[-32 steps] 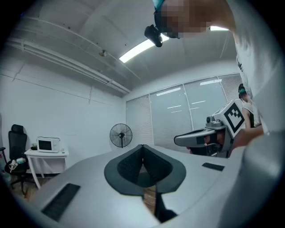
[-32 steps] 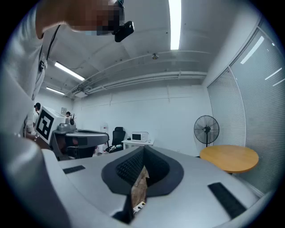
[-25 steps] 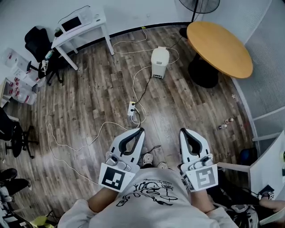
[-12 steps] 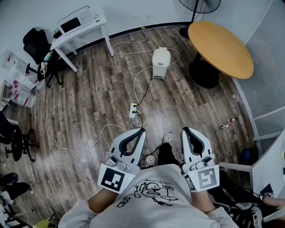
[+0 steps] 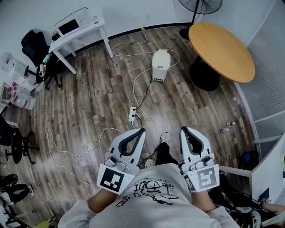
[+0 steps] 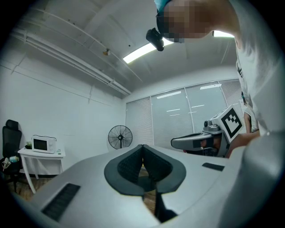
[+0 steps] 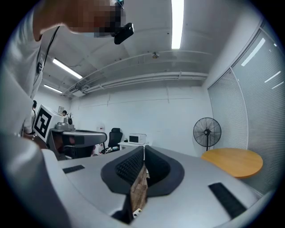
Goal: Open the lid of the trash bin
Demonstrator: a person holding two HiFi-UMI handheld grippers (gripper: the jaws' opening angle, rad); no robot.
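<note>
- My left hand-held gripper (image 5: 141, 130) is close in front of my chest, pointing level and forward; its jaws are together at the tips with nothing between them.
- My right hand-held gripper (image 5: 182, 129) is beside it, a little apart and pointing the same way; its jaws are also together and empty.
- Between and below the two grippers, my shoes (image 5: 165, 137) stand on the wooden floor (image 5: 89, 102).
- Just beyond the left gripper's tips, a white power strip (image 5: 132, 114) lies on the floor, with white cables (image 5: 141, 84) running off it.
- Farther ahead, well apart from both grippers, the white trash bin (image 5: 160, 65) stands upright on the floor with its lid (image 5: 161, 55) down.
- To the right of the bin is a round wooden table (image 5: 221, 46).
- To the far left, a white tabletop (image 5: 93, 23) carries a microwave (image 5: 71, 26), and a black chair (image 5: 33, 42) sits beside it.
- A standing fan (image 5: 200, 4) is against the back wall.
</note>
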